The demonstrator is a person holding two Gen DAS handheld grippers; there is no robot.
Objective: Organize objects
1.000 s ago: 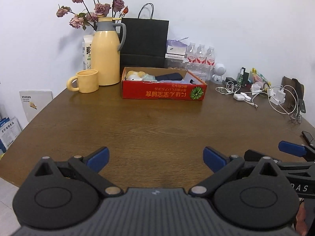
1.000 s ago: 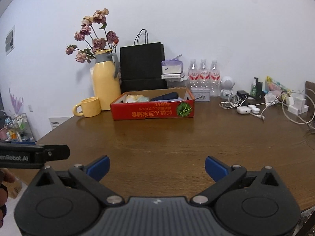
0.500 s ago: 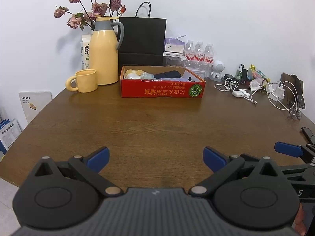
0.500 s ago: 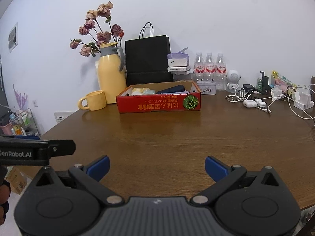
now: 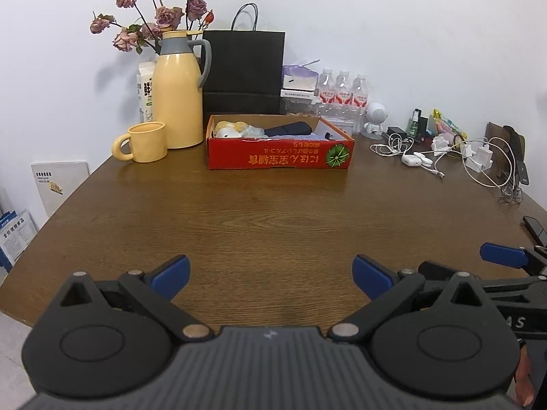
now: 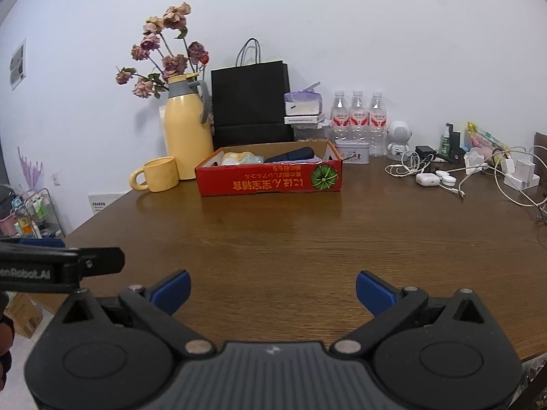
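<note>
A shallow red cardboard box [image 5: 279,159] [image 6: 270,179] sits at the back of the brown wooden table [image 5: 259,218]. It holds a plush toy [image 5: 229,129], a clear wrapped item and a dark folded umbrella [image 5: 290,129]. My left gripper [image 5: 271,275] hovers over the near table edge, open, with nothing between its blue pads. My right gripper [image 6: 271,290] is likewise open and empty, far from the box. The right gripper's blue fingertip [image 5: 502,255] shows at the right of the left wrist view.
A yellow jug with dried roses [image 5: 177,89], a yellow mug [image 5: 145,141], a black paper bag [image 5: 244,71], water bottles [image 5: 342,94], a small white robot figure [image 5: 374,119] and tangled chargers and cables [image 5: 478,157] line the back and right. A phone [image 5: 535,227] lies at the right edge.
Both grippers have drifted slightly, so the box and jug shift a little in view. The jaws stay open and nothing has been picked up.
</note>
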